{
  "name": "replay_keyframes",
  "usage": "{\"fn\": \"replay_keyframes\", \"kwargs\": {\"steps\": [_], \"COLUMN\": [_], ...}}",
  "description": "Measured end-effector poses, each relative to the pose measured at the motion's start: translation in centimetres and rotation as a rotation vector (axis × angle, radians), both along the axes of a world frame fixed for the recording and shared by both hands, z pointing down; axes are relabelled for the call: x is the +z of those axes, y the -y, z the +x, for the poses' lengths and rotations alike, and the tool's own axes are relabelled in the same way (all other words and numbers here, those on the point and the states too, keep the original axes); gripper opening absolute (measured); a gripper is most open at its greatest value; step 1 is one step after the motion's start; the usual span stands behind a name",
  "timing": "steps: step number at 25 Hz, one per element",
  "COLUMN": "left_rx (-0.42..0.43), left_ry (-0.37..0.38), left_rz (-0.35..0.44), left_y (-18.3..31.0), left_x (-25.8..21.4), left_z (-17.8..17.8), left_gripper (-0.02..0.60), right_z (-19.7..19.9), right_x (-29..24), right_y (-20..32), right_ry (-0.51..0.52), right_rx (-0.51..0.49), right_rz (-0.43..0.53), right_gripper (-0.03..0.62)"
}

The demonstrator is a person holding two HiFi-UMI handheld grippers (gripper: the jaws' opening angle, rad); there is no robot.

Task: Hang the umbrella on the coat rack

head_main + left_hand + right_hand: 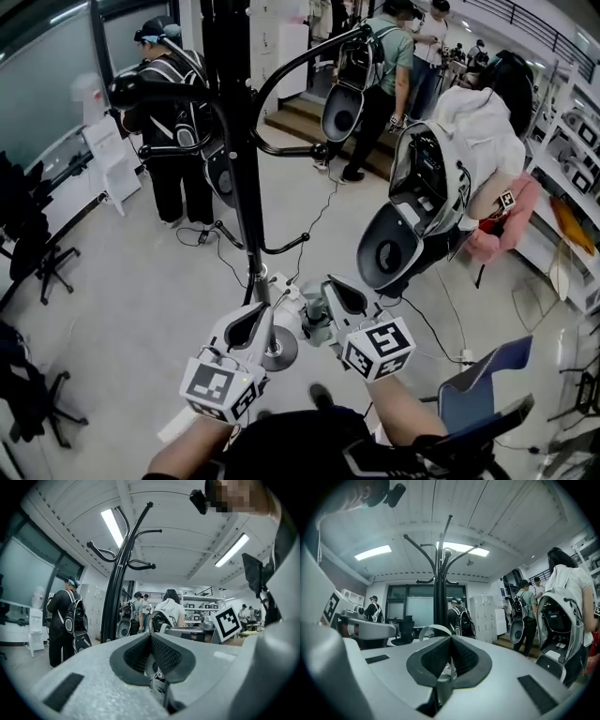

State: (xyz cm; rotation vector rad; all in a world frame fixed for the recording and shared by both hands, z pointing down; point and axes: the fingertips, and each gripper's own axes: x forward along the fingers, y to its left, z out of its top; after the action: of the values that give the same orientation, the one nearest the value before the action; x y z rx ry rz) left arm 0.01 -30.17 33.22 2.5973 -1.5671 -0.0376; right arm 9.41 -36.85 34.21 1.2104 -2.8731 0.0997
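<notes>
1. The umbrella (314, 317) is a short folded one, grey and pale. It sits low between my two grippers, just above the coat rack's round base (279, 352). The jaws hide much of it. I judge it light, with a stiff core under soft, slack fabric.
2. Its strap loop (433, 630) arches up just beyond the right gripper's tips. It is a thin, limp band, and I think it is the part that should go over a hook. It would have to be kept open to catch.
3. The right gripper (451, 639) has its jaws pressed together on a narrow strip of that strap. The left gripper (151, 637) is closed too, pinching the umbrella's body low between the pads.
4. I would hold the firm body rather than loose cloth, which could slide, and hold the strap near its root.
5. The coat rack (234, 141) stands straight ahead, a black pole with curved arms. A low hook (281, 248) is nearest, and the others are well above it. A hard push might rock the stand.
6. People wearing backpacks (178, 122) stand beyond, and a cable (319, 211) trails over the floor.
</notes>
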Motion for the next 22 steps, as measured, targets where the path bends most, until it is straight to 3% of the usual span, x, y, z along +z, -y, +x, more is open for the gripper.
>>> {"fn": "replay_keyframes", "kwargs": {"steps": [6, 11, 22], "left_rx": [-0.064, -0.103, -0.170], "left_ry": [0.017, 0.034, 0.093], "left_rz": [-0.016, -0.026, -0.005], "left_y": [-0.2, -0.2, -4.6], "left_x": [2.1, 5.0, 9.0], "left_z": [-1.5, -1.2, -6.2], "left_gripper": [0.012, 0.012, 0.012], "right_z": [-2.6, -3.2, -9.2], "right_x": [2.6, 6.7, 12.7], "right_y": [1.7, 3.6, 1.8], "right_ry": [-0.059, -0.051, -0.073], "right_rx": [-0.041, -0.069, -0.118], "right_rz": [0.027, -0.001, -0.012], "right_gripper": [0.007, 0.007, 0.007]}}
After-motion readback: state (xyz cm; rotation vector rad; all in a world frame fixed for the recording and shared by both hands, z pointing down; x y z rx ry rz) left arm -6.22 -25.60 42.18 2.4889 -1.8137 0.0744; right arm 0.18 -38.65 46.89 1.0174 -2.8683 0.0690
